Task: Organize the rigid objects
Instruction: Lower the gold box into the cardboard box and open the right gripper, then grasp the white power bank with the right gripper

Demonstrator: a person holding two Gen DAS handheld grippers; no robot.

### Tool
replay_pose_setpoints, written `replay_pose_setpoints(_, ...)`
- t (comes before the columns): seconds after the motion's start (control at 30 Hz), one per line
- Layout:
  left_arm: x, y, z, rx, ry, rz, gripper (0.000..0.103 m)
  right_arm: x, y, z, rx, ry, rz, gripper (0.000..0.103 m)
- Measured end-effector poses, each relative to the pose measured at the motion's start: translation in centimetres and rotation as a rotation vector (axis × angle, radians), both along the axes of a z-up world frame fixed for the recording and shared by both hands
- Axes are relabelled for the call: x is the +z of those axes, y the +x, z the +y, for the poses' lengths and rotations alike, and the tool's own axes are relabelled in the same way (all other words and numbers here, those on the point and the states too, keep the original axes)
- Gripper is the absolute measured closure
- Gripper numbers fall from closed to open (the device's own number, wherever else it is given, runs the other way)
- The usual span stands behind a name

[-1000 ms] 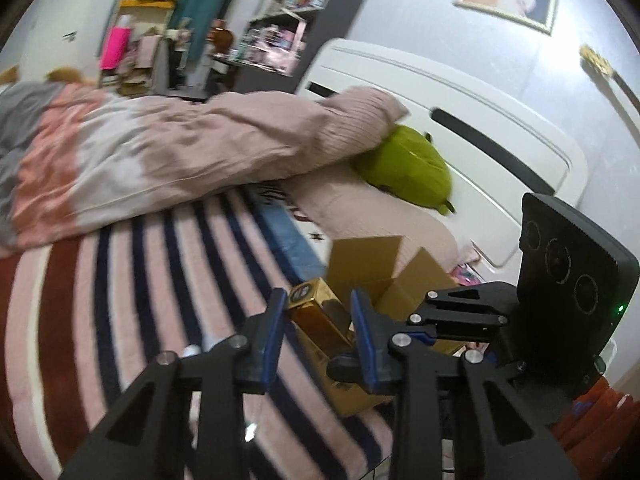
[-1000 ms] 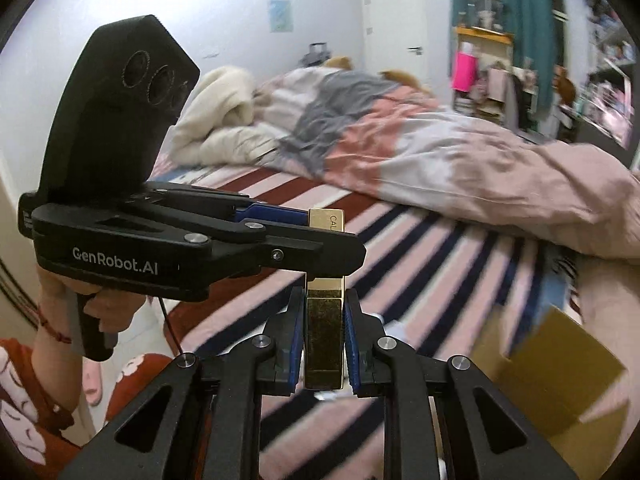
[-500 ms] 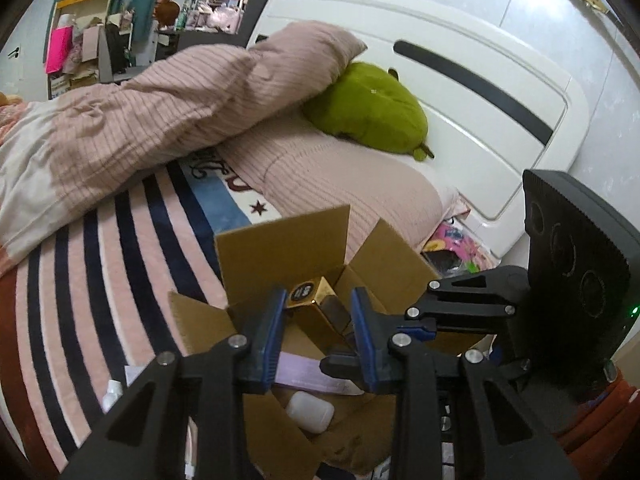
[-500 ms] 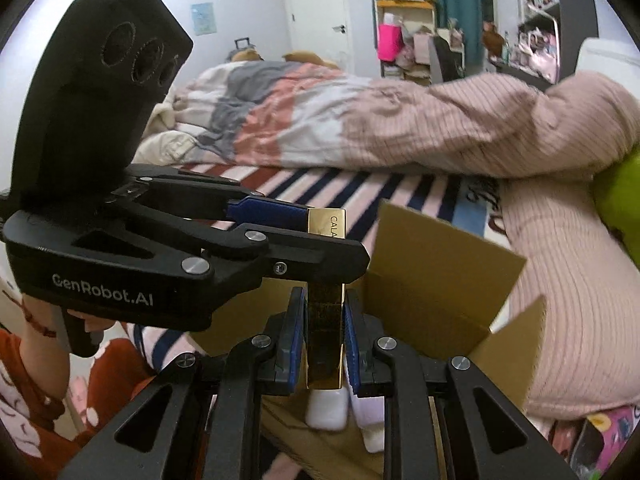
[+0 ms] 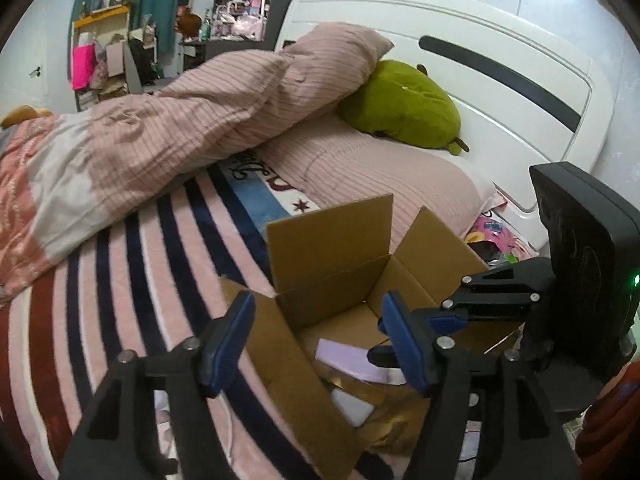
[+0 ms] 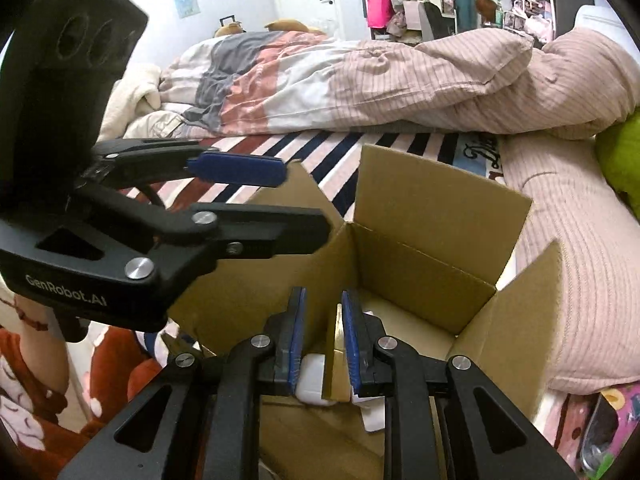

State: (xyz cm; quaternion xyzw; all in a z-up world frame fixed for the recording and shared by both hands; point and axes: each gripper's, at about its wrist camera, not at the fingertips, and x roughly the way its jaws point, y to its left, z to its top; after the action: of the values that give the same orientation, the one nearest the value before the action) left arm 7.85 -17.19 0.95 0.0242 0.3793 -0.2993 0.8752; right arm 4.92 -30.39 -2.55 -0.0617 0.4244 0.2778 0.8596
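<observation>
**A:** What is shown on the bed?

**B:** An open cardboard box (image 5: 328,236) is seen standing on a striped blanket (image 5: 132,280), close to the side edge of the bed and just in front of a pink pillow (image 5: 360,172) at the headboard (image 5: 500,60) end. All 4 flaps are raised. A rumpled quilt (image 5: 200,120) is heaped across the far side of the bed, and a green plush toy (image 5: 400,108) is propped against the headboard.

**A:** How are the 2 grippers placed?

**B:** Both are angled down over the box, side by side. The left gripper (image 5: 316,304) is seen with its jaws opening. They are spread wide and nothing is held between them; only the inside of the box is viewed through the gap. The right gripper (image 6: 320,304) is closed to a narrow gap around a gold box (image 6: 336,372). The gold box is set low between the blue pads and lies against the right-hand pad. Contact with the other pad cannot be made out.

**A:** Where is the gold box in relation to the cardboard box?

**B:** It is held upright within the opening, near the corner closest to the grippers. Beneath it, 2 other things are seen on the box floor: a flat lilac pack (image 5: 344,360) and a small white case (image 5: 352,406). They are just beside each other.
</observation>
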Motion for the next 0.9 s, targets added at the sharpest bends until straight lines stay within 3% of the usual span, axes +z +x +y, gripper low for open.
replay_pose_setpoints(0.17,1.2,-1.5,3.6,0.066,-0.021,-0.042,0.030,1.1,-0.6,2.0,0.019,-0.006,-0.026,0.074)
replay_pose_setpoints(0.37,2.1,-3.6,11.8,0.241,-0.010,-0.098,0.029,2.3,-1.6,7.4,0.118,0.006,-0.063,0.069)
replay_pose_setpoints(0.53,0.4,-5.5,18.5,0.383,0.003,-0.094,0.029,1.7,-2.1,13.6,0.232,0.015,-0.059,0.067)
replay_pose_setpoints(0.7,-3.5,-7.3,23.5,0.465,0.001,-0.046,0.029,-2.3,-1.8,19.0,0.296,0.013,0.021,0.062)
replay_pose_setpoints(0.8,-6.0,-7.6,24.9,0.479,-0.011,0.003,0.028,-5.7,-1.1,20.7,0.268,-0.017,0.074,0.052)
replay_pose_setpoints(0.87,-7.3,-7.8,25.5,0.478,-0.016,0.028,0.028,-7.7,-0.4,21.2,0.240,-0.051,0.088,0.037)
replay_pose_setpoints(0.9,-7.9,-7.9,25.8,0.481,-0.020,0.040,0.028,-8.9,0.1,21.2,0.214,-0.070,0.097,0.035)
